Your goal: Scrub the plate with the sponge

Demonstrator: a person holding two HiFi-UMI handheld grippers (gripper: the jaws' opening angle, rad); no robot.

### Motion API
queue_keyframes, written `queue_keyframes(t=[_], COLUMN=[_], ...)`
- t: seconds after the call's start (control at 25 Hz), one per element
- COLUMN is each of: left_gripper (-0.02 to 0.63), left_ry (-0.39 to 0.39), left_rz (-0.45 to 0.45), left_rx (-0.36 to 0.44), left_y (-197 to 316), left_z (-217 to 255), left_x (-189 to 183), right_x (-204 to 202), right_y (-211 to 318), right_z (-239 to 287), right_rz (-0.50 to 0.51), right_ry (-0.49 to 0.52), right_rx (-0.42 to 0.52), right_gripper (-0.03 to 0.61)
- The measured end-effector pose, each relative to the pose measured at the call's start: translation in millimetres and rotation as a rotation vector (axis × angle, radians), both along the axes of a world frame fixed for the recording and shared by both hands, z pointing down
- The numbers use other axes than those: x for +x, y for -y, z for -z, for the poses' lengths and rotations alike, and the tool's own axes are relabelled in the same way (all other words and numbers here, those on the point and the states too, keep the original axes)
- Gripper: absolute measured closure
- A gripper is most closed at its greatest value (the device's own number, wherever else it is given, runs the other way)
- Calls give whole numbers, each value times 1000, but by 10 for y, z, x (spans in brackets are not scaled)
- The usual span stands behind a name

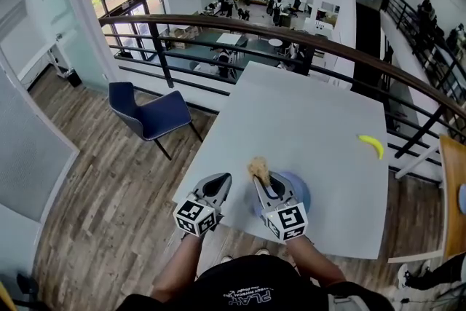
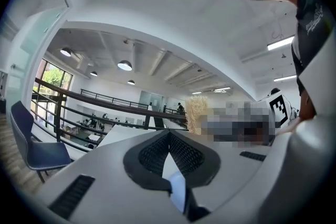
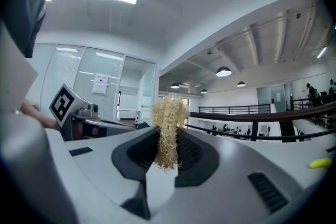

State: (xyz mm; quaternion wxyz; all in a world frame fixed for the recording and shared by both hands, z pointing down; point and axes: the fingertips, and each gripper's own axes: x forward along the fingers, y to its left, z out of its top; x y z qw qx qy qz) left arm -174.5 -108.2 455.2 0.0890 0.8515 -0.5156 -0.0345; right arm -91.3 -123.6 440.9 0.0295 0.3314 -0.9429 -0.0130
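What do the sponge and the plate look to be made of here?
Sponge: probably dry plant fibre, loofah-like. It is pale straw in colour and matte, with coarse tangled strands and frayed edges, and is pinched in the right gripper. Plate: smooth, evenly light blue, with little gloss. It could be plastic or glazed ceramic; the head view cannot settle which.

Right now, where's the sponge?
In the head view it is just right of centre, near the table's near edge. The sponge is clamped in the right gripper, by the left rim of the blue plate.
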Motion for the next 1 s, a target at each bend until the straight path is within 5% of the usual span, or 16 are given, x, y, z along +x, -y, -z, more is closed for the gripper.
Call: queue_keyframes(t=[1.0], left_gripper=[601], left_ry=[13], left_rz=[-47], left_rx=[-91], left_y=[649], left_z=[-399], left_x=[829], right_x=[1211], right_y=[691], right_z=[-430], right_rz=[-132], right_ry=[-14], right_rx=[-101], right_gripper=[506])
